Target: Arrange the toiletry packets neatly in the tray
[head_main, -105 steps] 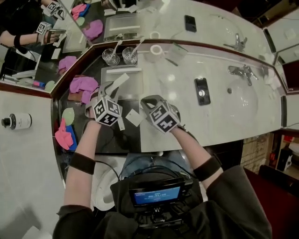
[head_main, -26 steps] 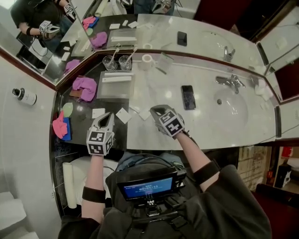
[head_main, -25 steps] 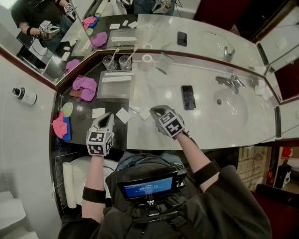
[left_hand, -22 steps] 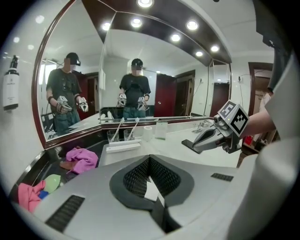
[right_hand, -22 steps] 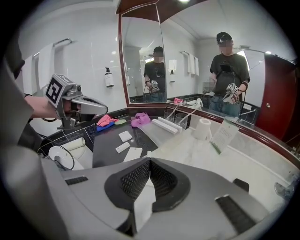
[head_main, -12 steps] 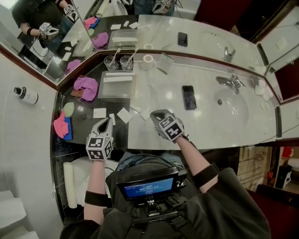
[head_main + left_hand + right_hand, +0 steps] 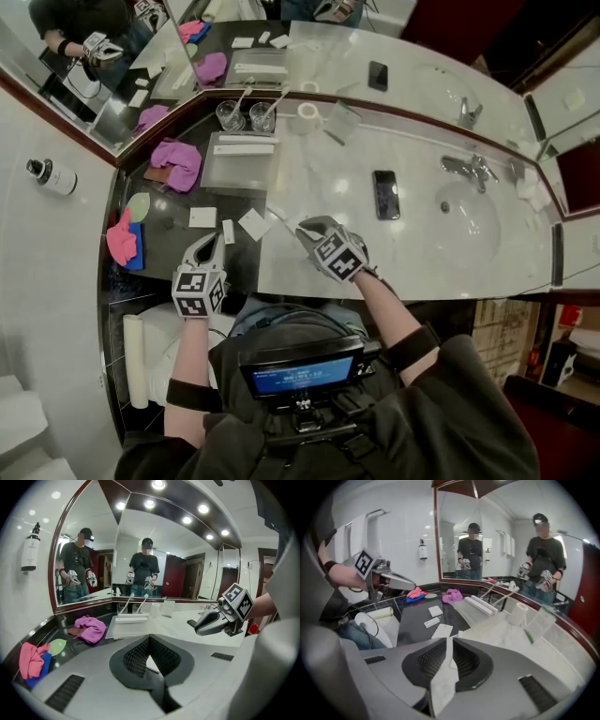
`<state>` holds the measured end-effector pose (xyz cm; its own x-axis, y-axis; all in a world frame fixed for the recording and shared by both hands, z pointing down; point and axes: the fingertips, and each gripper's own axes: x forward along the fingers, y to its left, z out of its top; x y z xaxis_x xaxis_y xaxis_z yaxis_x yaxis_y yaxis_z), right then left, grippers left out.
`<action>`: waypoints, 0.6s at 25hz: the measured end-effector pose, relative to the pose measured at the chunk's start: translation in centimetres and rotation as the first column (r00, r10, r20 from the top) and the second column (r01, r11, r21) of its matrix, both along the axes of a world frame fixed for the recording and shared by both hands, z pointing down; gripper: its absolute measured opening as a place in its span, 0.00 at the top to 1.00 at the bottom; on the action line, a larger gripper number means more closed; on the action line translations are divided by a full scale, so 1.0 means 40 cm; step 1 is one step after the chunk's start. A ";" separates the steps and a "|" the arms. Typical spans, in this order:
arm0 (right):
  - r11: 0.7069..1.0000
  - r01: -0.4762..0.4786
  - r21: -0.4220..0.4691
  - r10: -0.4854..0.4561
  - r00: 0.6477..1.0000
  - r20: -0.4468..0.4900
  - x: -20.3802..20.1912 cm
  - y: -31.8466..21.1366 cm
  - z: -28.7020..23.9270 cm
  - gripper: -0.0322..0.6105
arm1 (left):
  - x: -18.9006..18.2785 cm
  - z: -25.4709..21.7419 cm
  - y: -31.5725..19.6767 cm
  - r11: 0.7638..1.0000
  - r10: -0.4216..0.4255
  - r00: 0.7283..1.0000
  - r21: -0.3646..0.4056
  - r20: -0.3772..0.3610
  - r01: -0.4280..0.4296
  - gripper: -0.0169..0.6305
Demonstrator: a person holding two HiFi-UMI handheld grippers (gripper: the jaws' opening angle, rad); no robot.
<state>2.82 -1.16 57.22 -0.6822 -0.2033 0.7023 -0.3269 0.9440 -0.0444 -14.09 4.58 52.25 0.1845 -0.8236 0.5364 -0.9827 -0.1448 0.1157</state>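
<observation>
Packet: white, pinched between right fingers, which have just started to part
Left fingers: closed, empty
Tray: well apart; release now likely lands on desk

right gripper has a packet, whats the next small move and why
Probably carry the right gripper toward the tray: a white packet sits between its jaws, which have just been opening, and the tray lies farther back with bare room.

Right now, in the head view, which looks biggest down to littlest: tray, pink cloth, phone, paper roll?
1. tray
2. pink cloth
3. phone
4. paper roll
The paper roll sits farther back, so it may look smaller than it is.
</observation>
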 end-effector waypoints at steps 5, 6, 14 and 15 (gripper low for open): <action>0.904 0.407 0.128 -0.381 0.906 -0.187 -0.089 0.051 0.060 0.62 | -0.007 0.014 0.000 1.000 0.003 1.000 -0.006 -0.013 -0.003 0.97; 0.864 0.485 0.138 -0.449 0.864 -0.229 -0.106 0.060 0.075 0.57 | -0.007 0.017 0.001 1.000 0.003 1.000 -0.007 -0.017 -0.003 0.97; 0.568 0.822 0.042 -0.721 0.522 -0.455 -0.230 0.059 0.223 0.28 | -0.014 0.039 0.004 1.000 -0.008 0.999 -0.009 -0.045 0.008 0.97; 0.543 0.839 0.024 -0.734 0.489 -0.470 -0.244 0.051 0.242 0.28 | -0.016 0.041 0.004 1.000 -0.009 0.999 -0.008 -0.044 0.009 0.97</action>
